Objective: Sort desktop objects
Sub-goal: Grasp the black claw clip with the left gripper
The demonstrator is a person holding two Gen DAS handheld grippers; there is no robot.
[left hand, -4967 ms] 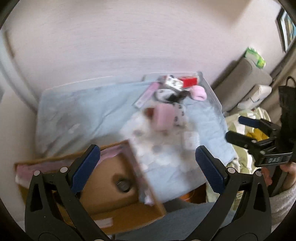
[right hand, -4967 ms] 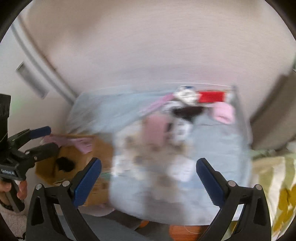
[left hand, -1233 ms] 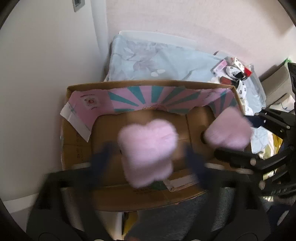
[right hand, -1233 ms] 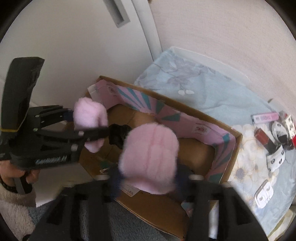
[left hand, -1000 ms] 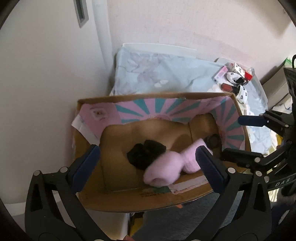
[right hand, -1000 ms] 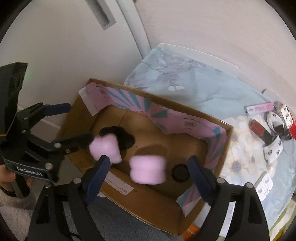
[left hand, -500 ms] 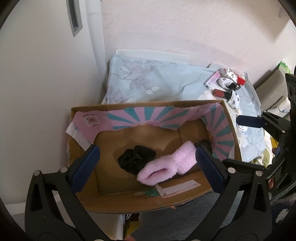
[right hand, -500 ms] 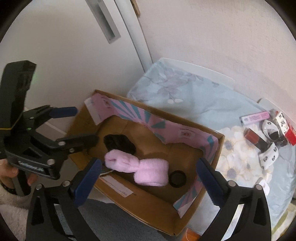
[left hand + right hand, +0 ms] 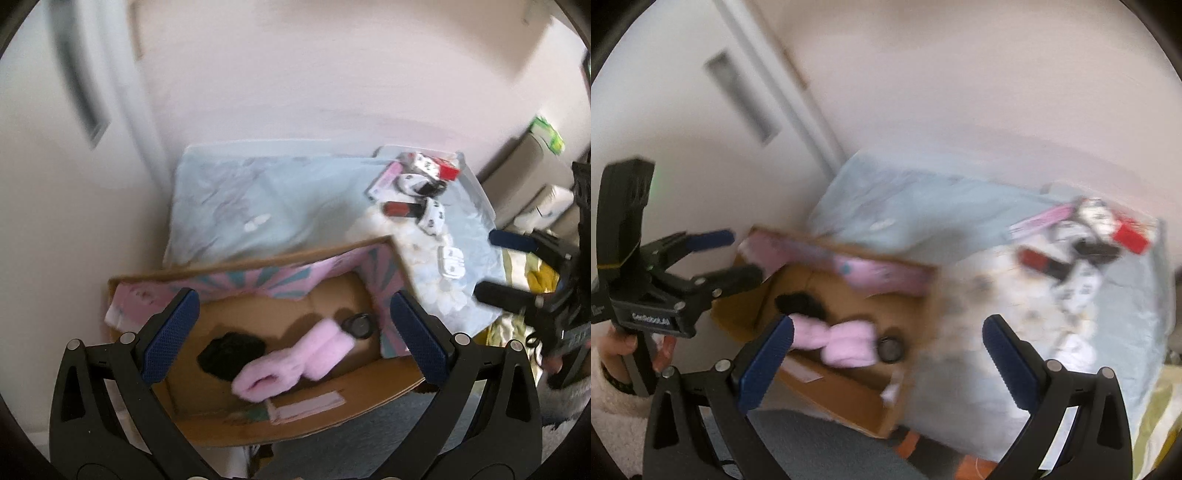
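Pale blue cloth covers the desk, and the leftover clutter sits well past the cardboard box on its far right – nearer the right gripper, both grippers' jaws wide and empty, left gripper over the box.

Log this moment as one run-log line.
left gripper: open, empty | right gripper: open, empty | pink fluffy items: in cardboard box | small items: on blue cloth
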